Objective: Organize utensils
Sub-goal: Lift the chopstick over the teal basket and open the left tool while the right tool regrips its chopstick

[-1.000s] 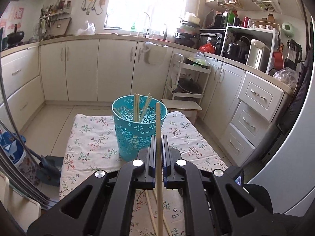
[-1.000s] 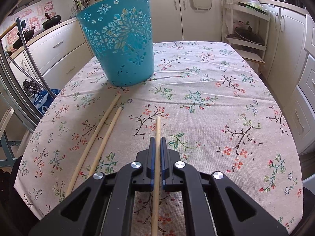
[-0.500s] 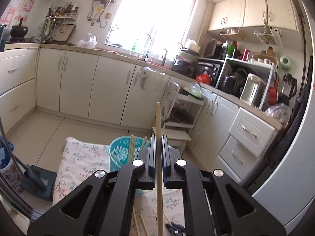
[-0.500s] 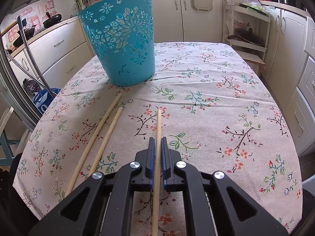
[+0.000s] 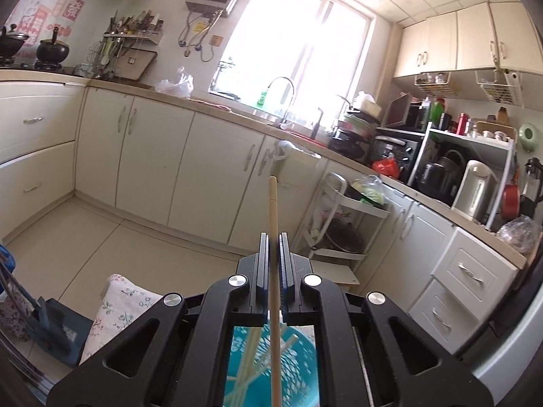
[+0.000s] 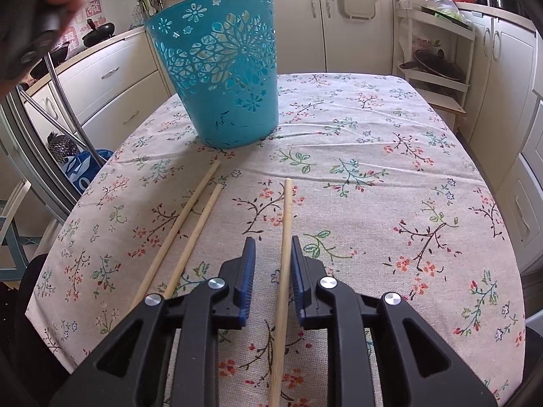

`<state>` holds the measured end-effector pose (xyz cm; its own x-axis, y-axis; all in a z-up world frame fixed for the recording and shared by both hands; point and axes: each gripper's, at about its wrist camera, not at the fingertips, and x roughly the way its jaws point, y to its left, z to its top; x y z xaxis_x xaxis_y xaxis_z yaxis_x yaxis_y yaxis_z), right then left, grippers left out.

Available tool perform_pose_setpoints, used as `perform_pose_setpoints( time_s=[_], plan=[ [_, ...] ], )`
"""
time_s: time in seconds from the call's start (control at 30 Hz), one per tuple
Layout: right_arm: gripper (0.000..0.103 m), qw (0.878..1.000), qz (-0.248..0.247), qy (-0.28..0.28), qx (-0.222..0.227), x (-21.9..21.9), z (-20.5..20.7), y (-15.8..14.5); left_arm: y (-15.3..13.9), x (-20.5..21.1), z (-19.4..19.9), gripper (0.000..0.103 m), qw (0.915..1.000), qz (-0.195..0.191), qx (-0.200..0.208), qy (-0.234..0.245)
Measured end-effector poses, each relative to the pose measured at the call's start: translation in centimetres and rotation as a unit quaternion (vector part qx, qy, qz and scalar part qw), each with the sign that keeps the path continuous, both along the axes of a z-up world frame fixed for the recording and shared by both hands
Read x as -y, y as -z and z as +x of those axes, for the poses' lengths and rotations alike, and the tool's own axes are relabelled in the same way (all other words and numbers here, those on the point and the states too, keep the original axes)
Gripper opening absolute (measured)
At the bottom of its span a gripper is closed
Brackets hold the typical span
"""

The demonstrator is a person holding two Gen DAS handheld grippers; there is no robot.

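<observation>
left gripper (image 5: pixel 273 237), clamped on a chopstick (image 5: pixel 272 203), had risen over the teal bin (image 5: pixel 298 363) toward kitchen cabinets (image 5: pixel 210 166). right gripper (image 6: pixel 269 247) was opening around another chopstick (image 6: pixel 286 217) lying on the floral tablecloth (image 6: pixel 373 169).

Left gripper (image 5: pixel 273 237) carried chopstick (image 5: pixel 272 203) above basket (image 5: pixel 298 356); right gripper (image 6: pixel 269 240) opening.

three chopsticks (image 6: pixel 284 237) on table; one basket (image 6: pixel 220 68)
</observation>
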<state>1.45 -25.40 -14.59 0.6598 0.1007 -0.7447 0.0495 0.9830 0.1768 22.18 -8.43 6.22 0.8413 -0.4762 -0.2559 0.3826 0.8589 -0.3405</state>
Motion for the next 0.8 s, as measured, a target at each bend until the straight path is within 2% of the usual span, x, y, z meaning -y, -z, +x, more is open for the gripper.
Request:
perform_pose_setpoints(
  time_s=[0.17, 0.27, 0.5, 0.7, 0.73, 0.8],
  plan=[
    [0.022, 1.0, 0.005, 0.0, 0.001, 0.0, -0.1, 0.1, 1.4, 1.3, 2.8, 0.005, 0.9994, 0.017, -0.001, -0.03],
    [0.022, 1.0, 0.006, 0.0, 0.0, 0.0, -0.1, 0.1, 2.1, 2.0, 3.3, 0.005, 0.9988, 0.032, -0.005, -0.036],
    [0.023, 1.0, 0.007, -0.001, 0.001, 0.1, -0.1, 0.1, 4.3, 3.5, 2.1, 0.005, 0.9955, 0.089, -0.015, -0.03],
    [0.023, 1.0, 0.01, 0.0, 0.001, 0.0, -0.1, 0.1, 6.6, 2.6, 0.1, 0.007, 0.9921, 0.117, -0.042, -0.021],
    [0.023, 1.0, 0.01, 0.0, 0.002, 0.1, -0.1, 0.1, 6.8, 2.2, -0.6, 0.011, 0.9914, 0.121, -0.044, -0.021],
    [0.023, 1.0, 0.011, 0.0, 0.002, 0.1, -0.1, 0.1, 7.1, 1.1, -2.3, 0.029, 0.9904, 0.127, -0.047, -0.028]
  ],
)
